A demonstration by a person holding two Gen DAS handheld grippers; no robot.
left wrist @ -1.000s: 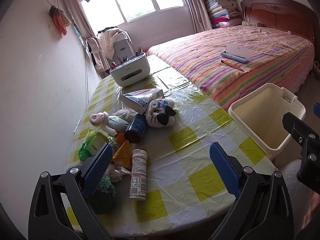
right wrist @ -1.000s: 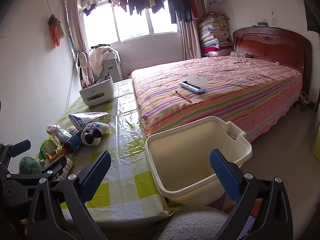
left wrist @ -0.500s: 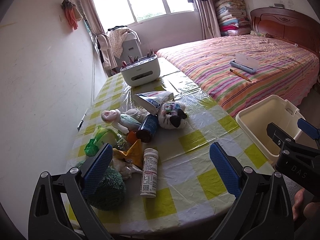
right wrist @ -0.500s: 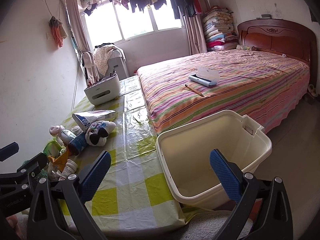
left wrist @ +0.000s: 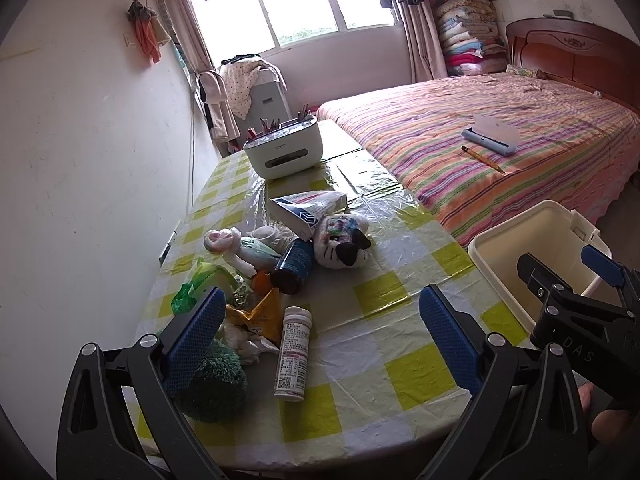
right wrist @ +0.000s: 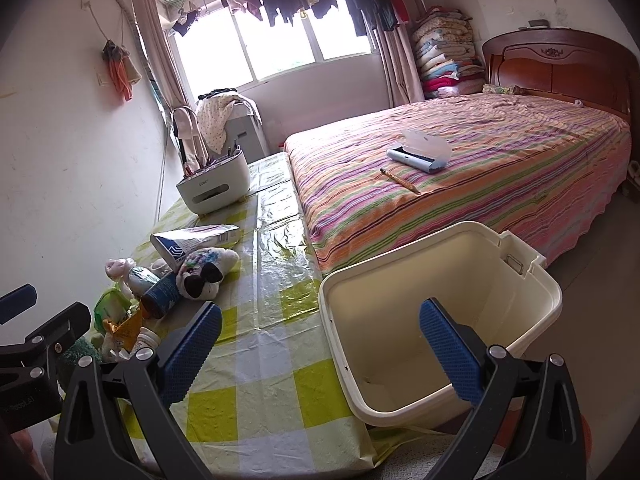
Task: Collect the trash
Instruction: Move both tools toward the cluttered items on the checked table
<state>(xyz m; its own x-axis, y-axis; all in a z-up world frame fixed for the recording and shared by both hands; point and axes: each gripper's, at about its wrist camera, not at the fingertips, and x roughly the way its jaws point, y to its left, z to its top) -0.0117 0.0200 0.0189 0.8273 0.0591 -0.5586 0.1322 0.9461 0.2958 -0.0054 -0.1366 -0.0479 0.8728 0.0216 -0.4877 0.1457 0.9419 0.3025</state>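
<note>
A heap of items lies on the checked table (left wrist: 384,344): a white pill bottle (left wrist: 293,352) on its side, a dark blue can (left wrist: 293,266), a yellow wrapper (left wrist: 262,316), a green plastic bag (left wrist: 202,284), crumpled white paper (left wrist: 250,346) and a white-and-blue carton (left wrist: 310,210). My left gripper (left wrist: 320,332) hovers open over the table's near end, just right of the bottle. An empty cream bin (right wrist: 440,312) stands off the table's right edge. My right gripper (right wrist: 320,352) is open above the bin's near-left rim, holding nothing.
Among the heap are a cat plush (left wrist: 344,236), a green fuzzy toy (left wrist: 216,380) and a pink-and-white doll (left wrist: 232,246). A white tissue box with pens (left wrist: 284,150) sits at the table's far end. A striped bed (right wrist: 480,168) lies right; a wall runs left.
Both grippers have tilted upward and drawn back a little, so the room's upper part shows more. The right gripper has come further into the left wrist view. No object has moved.
</note>
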